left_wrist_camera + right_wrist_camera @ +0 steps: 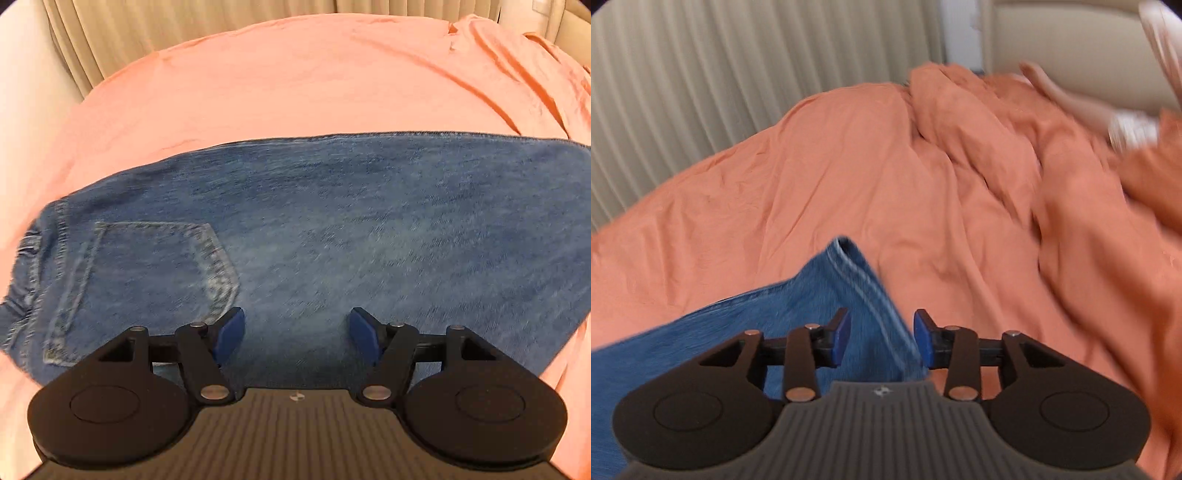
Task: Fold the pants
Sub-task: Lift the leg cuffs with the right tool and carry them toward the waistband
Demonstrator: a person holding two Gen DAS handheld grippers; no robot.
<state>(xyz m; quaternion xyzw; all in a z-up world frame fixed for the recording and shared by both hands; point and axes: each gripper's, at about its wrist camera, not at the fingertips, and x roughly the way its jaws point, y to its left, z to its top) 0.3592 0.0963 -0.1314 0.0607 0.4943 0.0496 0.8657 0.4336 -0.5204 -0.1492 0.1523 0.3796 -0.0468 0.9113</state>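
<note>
surface: rumpled orange sheet (295, 81) on a bed, beige pleated curtain (701, 74) behind | pants: blue jeans (332, 221) flat across the sheet, back pocket (147, 280) up, hem (860, 273) at right | left gripper (297, 336): fingers spread over denim | right gripper (881, 341): fingers spread above hem, holding nothing

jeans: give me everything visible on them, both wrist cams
The jeans are mid-blue faded denim, lying flat on the orange bedsheet. Left view: a back pocket with pale stitching and the waistband at far left. Right view: a stitched leg hem runs between the open jaws of the right gripper. Neither gripper visibly grips them.
</note>
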